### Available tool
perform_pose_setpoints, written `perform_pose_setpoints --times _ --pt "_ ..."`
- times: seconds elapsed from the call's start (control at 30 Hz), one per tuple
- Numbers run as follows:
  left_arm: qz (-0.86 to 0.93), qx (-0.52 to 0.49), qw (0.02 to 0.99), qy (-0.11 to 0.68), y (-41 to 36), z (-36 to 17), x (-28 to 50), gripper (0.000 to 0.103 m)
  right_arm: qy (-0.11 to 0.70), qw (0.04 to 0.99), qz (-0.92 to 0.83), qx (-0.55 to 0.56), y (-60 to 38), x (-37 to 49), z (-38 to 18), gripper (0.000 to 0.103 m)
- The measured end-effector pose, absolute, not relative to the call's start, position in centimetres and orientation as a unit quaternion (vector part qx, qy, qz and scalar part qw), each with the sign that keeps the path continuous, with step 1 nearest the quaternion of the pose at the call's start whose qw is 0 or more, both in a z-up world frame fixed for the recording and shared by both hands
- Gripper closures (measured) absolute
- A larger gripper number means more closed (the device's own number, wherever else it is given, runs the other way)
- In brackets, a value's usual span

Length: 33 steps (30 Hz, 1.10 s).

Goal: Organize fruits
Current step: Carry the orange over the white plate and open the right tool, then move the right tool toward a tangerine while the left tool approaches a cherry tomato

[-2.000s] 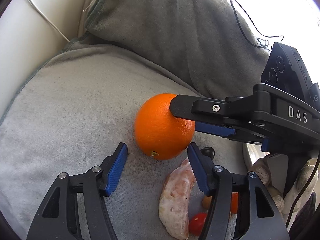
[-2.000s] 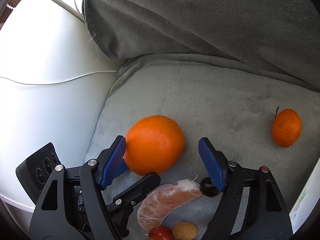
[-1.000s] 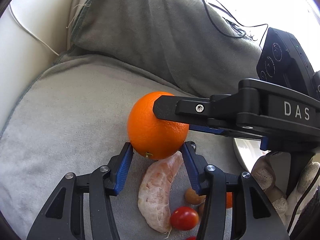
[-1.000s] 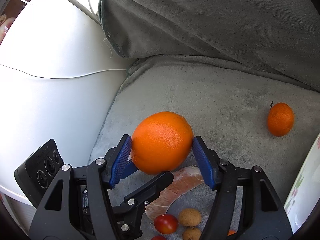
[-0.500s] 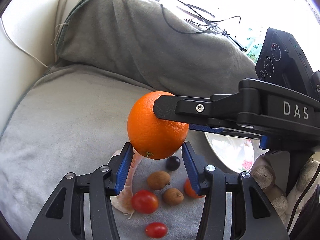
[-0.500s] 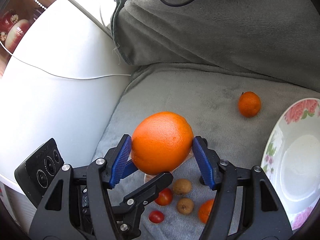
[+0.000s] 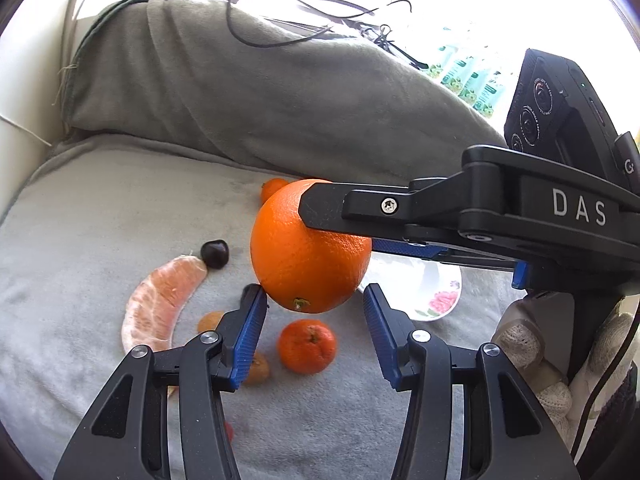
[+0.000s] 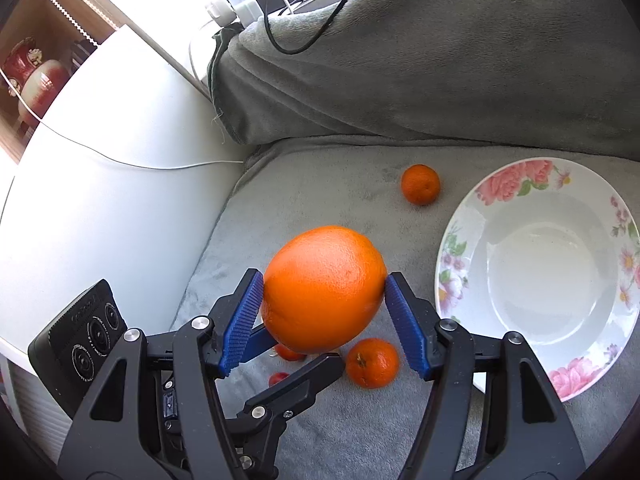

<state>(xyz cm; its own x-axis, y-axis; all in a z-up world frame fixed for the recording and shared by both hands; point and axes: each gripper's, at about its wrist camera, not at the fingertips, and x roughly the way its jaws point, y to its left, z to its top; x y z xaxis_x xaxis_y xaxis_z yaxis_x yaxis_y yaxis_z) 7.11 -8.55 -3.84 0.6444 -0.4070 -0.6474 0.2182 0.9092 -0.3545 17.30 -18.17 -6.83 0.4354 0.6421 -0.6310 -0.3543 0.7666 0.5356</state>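
The far side of the big orange [image 7: 310, 248] is covered in the left view by the right gripper's [image 8: 324, 300] black finger, and the floral bowl [image 7: 416, 292] is mostly hidden behind fruit and tool. Under the left gripper's [image 7: 314, 322] frame only slivers of a red tomato [image 7: 228, 432] and two brown fruits can be made out. In the right view, a small red fruit [image 8: 279, 378] is half lost beneath the crossing finger.

The orange is held off the grey blanket [image 8: 320, 184], clamped at mid-width between the right gripper's blue pads [image 8: 244, 316]. It is also pinched lower down by the left gripper, its pads at its underside; how firmly cannot be told. The stem end is turned downward toward the left camera, and the long axis is seen tilted in the right view.

A peeled segment [image 7: 160, 300], a dark cherry [image 7: 215, 254] and a mandarin [image 7: 307, 346] are seen on the blanket; a second mandarin [image 8: 420, 184] lies apart, near the bowl's rim [image 8: 452, 248].
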Motion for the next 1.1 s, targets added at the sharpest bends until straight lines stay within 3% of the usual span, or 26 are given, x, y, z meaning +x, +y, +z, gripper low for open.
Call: perform_pose_setpoints --times 0.67,0.77,1.1 --pt "-0.235 -0.090 0.879 0.405 -14.3 -5.5 8.3 0.056 0.439 0.837 0.243 0.220 -27.0 16.2 -8.8 0.037" --pt "-0.242 -0.083 0.881 0.397 -14.8 -5.1 8.1 0.062 0.429 0.842 0.241 0.223 -27.9 16.1 -8.5 0.037" --pt "-0.237 -0.075 0.884 0.395 -14.3 -4.9 7.3 0.062 0.392 0.869 0.214 0.214 -30.2 15.2 -7.0 0.037"
